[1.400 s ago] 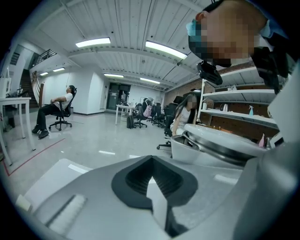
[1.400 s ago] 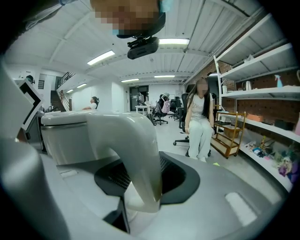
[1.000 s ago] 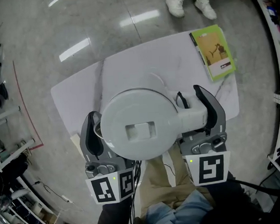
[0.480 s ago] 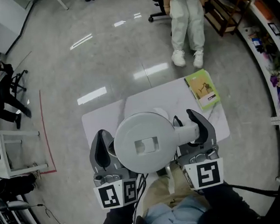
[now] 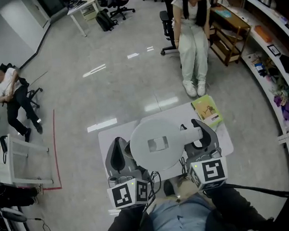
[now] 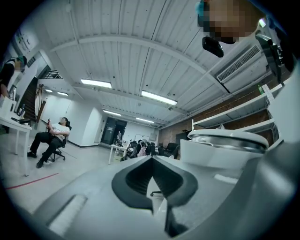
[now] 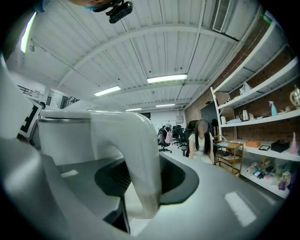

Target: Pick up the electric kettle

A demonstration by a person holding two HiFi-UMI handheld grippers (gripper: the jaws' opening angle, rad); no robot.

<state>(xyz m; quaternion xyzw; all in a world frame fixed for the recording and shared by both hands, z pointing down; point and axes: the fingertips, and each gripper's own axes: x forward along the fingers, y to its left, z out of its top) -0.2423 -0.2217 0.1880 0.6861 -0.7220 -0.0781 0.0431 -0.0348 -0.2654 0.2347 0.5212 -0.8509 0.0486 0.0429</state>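
The white electric kettle (image 5: 157, 146) is seen from above, held off the white table (image 5: 115, 135) between my two grippers. My right gripper (image 5: 195, 129) is shut on the kettle's handle (image 7: 140, 159), which fills the gap between its dark pads (image 7: 176, 178). The round body (image 7: 65, 136) stands just left of that handle. My left gripper (image 5: 122, 153) lies against the kettle's left side, partly hidden under the body. In the left gripper view its jaws (image 6: 152, 161) meet at the tips with nothing between them, and the kettle (image 6: 225, 150) rises to their right.
A green book (image 5: 207, 111) lies on the table's far right corner. A person (image 5: 193, 49) stands just beyond the table. Another person sits on a chair (image 5: 13, 93) at far left. Shelves (image 5: 274, 52) line the right wall. A white cart (image 5: 18, 162) stands at left.
The kettle and both grippers have come up from the table, which now looks smaller and farther below. More of the room and the standing person show.
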